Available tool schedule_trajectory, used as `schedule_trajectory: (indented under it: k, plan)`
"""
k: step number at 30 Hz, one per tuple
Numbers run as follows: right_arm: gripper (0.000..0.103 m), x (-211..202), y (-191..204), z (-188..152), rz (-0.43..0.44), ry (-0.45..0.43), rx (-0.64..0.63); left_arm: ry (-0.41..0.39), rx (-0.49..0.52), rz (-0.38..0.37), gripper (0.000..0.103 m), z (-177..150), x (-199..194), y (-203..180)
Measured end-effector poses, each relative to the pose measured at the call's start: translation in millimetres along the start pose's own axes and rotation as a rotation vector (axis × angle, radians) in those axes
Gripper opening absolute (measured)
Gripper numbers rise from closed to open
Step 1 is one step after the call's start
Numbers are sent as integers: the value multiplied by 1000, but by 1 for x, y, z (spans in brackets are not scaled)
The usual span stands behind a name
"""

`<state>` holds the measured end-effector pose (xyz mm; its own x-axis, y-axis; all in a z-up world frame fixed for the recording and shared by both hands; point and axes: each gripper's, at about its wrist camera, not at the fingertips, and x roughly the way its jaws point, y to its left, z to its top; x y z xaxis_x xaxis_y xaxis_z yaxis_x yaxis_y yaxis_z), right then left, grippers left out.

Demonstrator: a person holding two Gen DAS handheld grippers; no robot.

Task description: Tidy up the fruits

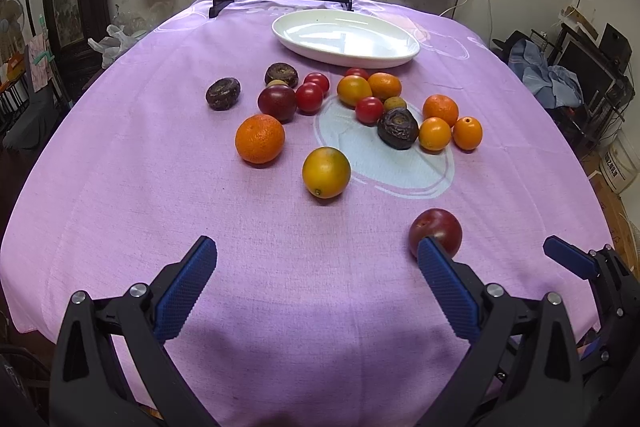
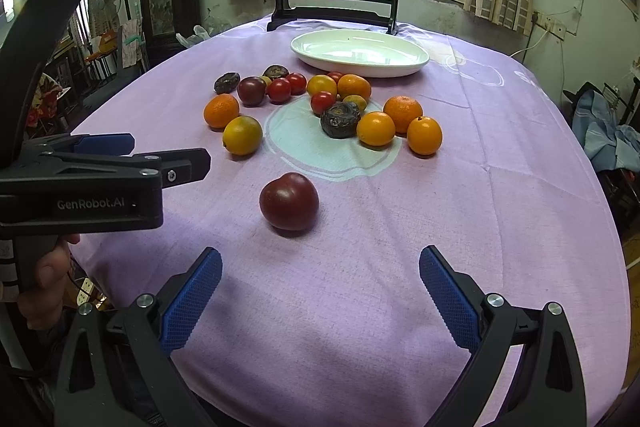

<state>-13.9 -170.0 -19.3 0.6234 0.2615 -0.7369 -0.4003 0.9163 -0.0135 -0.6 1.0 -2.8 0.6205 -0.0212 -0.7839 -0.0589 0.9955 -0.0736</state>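
Fruits: scattered loose on the counter, short of the plate, which has nothing in it yet.
Plum: nearest, alone, likely first pick.
Right claw: released, straddling the plum's line.
Left claw: released, holding nothing.

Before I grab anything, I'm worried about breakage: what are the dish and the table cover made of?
Dish: probably glazed ceramic, possibly melamine; glossy white, mirrors the window. Cover: woven fabric, matte purple, with visible weave and creases.

Lilac tablecloth, white plate, possibly dark-red plum, blue fingers
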Motion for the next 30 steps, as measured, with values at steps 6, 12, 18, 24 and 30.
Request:
schedule_trajectory:
  k: [6,12,18,24,30]
  plan:
    - [100,0,0,1,1,2,1,2,0,0,98,0,1,0]
    - [100,0,1,1,1,3,1,-3,2,-1,98,0,1,0]
    - [100,1,1,0,3,4,1,-4,4,0,98,-1,1,-1]
    - [100,1,1,0,2,5,1,-3,4,-1,98,-1,1,-1]
    - [100,2,3,-1,4,7,1,0,1,-3,98,-3,2,-2]
